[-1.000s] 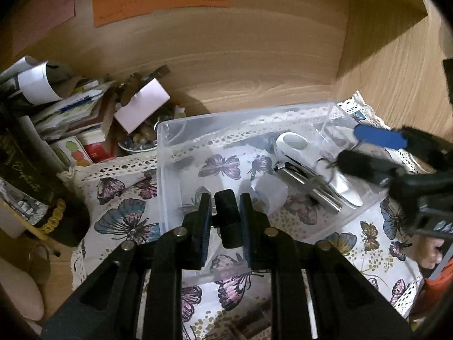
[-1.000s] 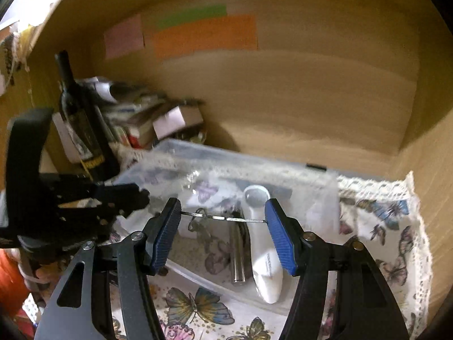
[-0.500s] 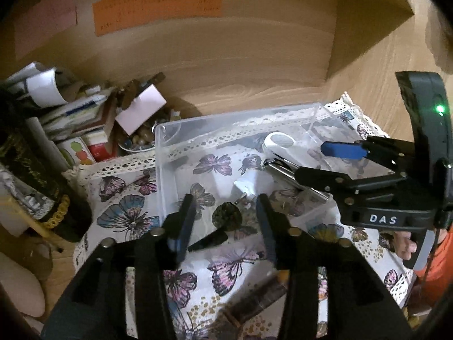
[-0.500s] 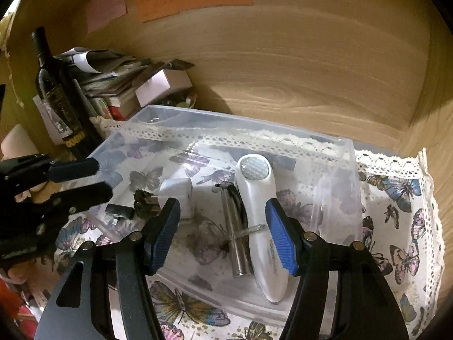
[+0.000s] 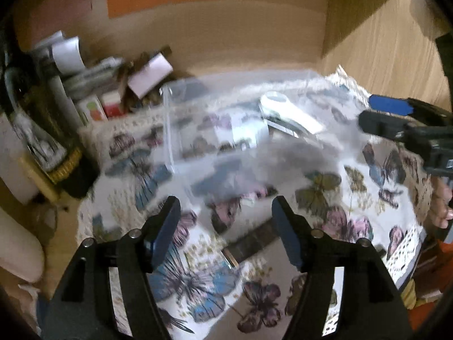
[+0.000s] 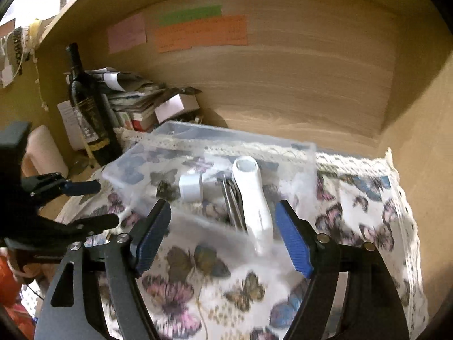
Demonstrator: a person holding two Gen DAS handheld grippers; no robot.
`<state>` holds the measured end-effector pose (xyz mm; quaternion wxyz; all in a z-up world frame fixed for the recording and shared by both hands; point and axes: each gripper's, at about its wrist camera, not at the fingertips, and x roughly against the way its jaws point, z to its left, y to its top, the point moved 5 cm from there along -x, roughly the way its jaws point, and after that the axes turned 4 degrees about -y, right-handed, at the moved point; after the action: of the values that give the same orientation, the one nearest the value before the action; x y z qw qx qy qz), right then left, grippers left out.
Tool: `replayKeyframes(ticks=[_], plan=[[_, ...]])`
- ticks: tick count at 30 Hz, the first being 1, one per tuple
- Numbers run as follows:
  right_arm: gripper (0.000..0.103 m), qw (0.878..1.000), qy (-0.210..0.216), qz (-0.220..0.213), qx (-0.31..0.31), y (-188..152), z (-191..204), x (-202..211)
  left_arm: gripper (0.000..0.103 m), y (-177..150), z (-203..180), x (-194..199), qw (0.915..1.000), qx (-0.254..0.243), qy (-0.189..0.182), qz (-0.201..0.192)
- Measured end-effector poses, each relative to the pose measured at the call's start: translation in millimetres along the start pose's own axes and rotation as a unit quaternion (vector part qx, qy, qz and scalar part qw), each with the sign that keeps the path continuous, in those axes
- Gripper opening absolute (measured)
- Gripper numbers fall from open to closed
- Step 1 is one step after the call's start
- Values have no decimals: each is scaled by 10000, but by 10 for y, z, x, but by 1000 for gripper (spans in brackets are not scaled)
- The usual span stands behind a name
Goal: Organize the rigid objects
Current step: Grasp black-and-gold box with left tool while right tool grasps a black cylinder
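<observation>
R wrist: both claws (image 6: 222, 238) wide, empty; only L shows dark stick (image 5: 249, 240).

A second ago my left gripper (image 5: 225, 226) was clamped on a small black piece over the clear bin (image 6: 300, 148); half a second ago its jaws had parted and the piece lay inside the bin — by now they had spread wide and held nothing, and I had drawn back toward 6 o'clock, over the butterfly cloth (image 5: 354, 198) in front of the bin. My right gripper (image 6: 222, 233) had carried a thin metal wire between its pads a second ago; that was gone, and the gripper had backed out of the bin toward 6 o'clock — jaws apart throughout.
</observation>
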<state>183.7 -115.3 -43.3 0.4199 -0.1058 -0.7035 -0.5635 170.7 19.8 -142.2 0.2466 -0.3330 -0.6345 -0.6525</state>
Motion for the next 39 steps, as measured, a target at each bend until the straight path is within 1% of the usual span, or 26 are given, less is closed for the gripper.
replayKeyframes(ticks=[3, 5, 8, 9, 10, 11, 12, 13, 15, 19, 23, 27, 29, 30, 31, 32, 36, 37, 39], plan=[[73, 9999, -11, 123, -72, -188, -19, 54, 67, -149, -53, -158, 9994, 2, -103, 340], [73, 9996, 61, 248, -153, -329, -6, 54, 67, -208, -113, -246, 9986, -70, -120, 512], [73, 9988, 178, 424, -178, -511, 34, 28, 67, -243, -244, -334, 9974, -282, -144, 642], [73, 9986, 184, 469, -177, -560, 42, 23, 63, -245, -285, -357, 9971, -339, -141, 667], [73, 9982, 211, 526, -199, -608, 52, 10, 57, -242, -320, -380, 9968, -387, -167, 685], [73, 9979, 243, 552, -225, -646, 56, 17, 54, -231, -333, -385, 9966, -392, -192, 698], [73, 9976, 293, 576, -264, -677, 65, 22, 45, -223, -347, -385, 9966, -382, -234, 691], [73, 9973, 329, 589, -285, -693, 71, 30, 34, -222, -360, -378, 9965, -357, -299, 697], [73, 9970, 413, 579, -308, -724, 100, 71, 23, -238, -345, -347, 9965, -306, -352, 696], [72, 9969, 550, 525, -214, -773, 188, 151, 23, -337, -327, -224, 9977, -132, -250, 623], [61, 9961, 646, 600, -42, -872, 325, 159, 23, -451, -234, 13, 9988, 186, -165, 416], [54, 9934, 795, 815, 167, -995, 465, 97, 23, -566, -179, 267, 9990, 398, -119, 161], [47, 9916, 904, 898, 213, -1048, 518, 83, 23, -610, -158, 353, 9989, 453, -121, 74], [45, 9907, 997, 902, 196, -1066, 537, 91, 23, -631, -159, 388, 9988, 477, -117, 43], [36, 9898, 1082, 907, 185, -1078, 550, 105, 23, -646, -159, 411, 9987, 493, -110, 22], [34, 9894, 1121, 907, 182, -1082, 559, 113, 23, -661, -158, 435, 9987, 502, -95, 2], [33, 9909, 1013, 850, 244, -1110, 583, 145, 23, -656, -156, 477, 9986, 521, -95, -62], [28, 9911, 1010, 831, 255, -1109, 590, 161, 23, -647, -161, 483, 9985, 529, -110, -84], [28, 9924, 925, 771, 274, -1094, 588, 202, 23, -630, -165, 504, 9984, 533, -122, -126]])
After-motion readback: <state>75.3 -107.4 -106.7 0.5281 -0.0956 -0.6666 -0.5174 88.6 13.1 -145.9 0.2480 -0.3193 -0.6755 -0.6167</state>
